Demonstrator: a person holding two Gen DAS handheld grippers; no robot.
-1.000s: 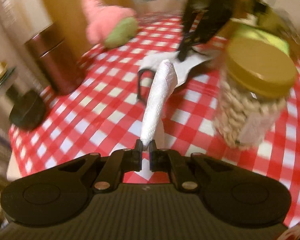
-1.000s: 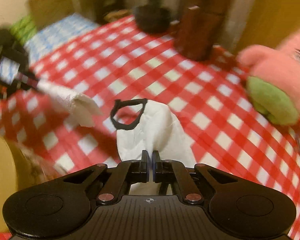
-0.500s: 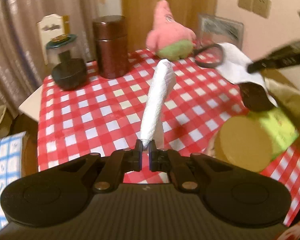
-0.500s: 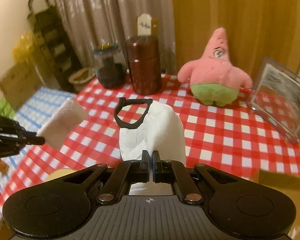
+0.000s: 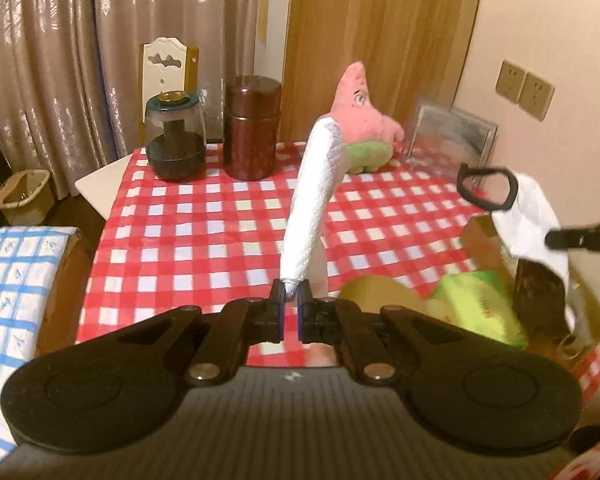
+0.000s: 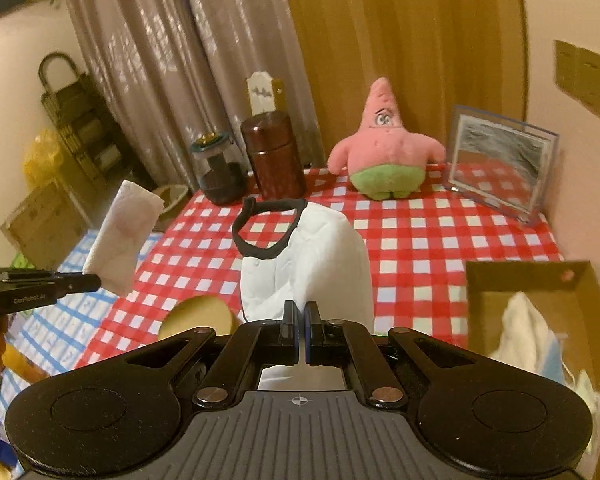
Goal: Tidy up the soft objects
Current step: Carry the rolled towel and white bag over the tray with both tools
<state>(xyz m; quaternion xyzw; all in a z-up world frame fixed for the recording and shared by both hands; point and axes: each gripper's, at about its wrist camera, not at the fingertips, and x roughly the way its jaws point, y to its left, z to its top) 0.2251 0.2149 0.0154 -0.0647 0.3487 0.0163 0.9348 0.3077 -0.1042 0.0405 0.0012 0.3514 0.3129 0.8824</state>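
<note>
My left gripper (image 5: 291, 300) is shut on a folded white paper towel (image 5: 316, 200) that sticks up stiffly above the red checked tablecloth (image 5: 204, 232). My right gripper (image 6: 300, 316) is shut on a white face mask (image 6: 312, 256) with a black ear loop (image 6: 264, 224), held up in the air. In the right wrist view the left gripper (image 6: 88, 280) shows at the left with the towel (image 6: 120, 236). In the left wrist view the right gripper (image 5: 556, 238) shows at the right, the mask (image 5: 528, 216) over a cardboard box (image 5: 480, 236). A pink star plush (image 6: 384, 148) stands at the table's back.
A cardboard box (image 6: 580, 292) at front right holds white cloths and a green tissue pack (image 5: 480, 304). A brown canister (image 6: 274, 156), a glass jar (image 6: 218, 172) and a clear photo frame (image 6: 500, 164) stand at the back. A gold-lidded jar (image 6: 198, 316) is near the front.
Both grippers have risen from near the tablecloth and levelled out, lifting the towel and the mask with them. The mask now hangs by the cardboard box.
</note>
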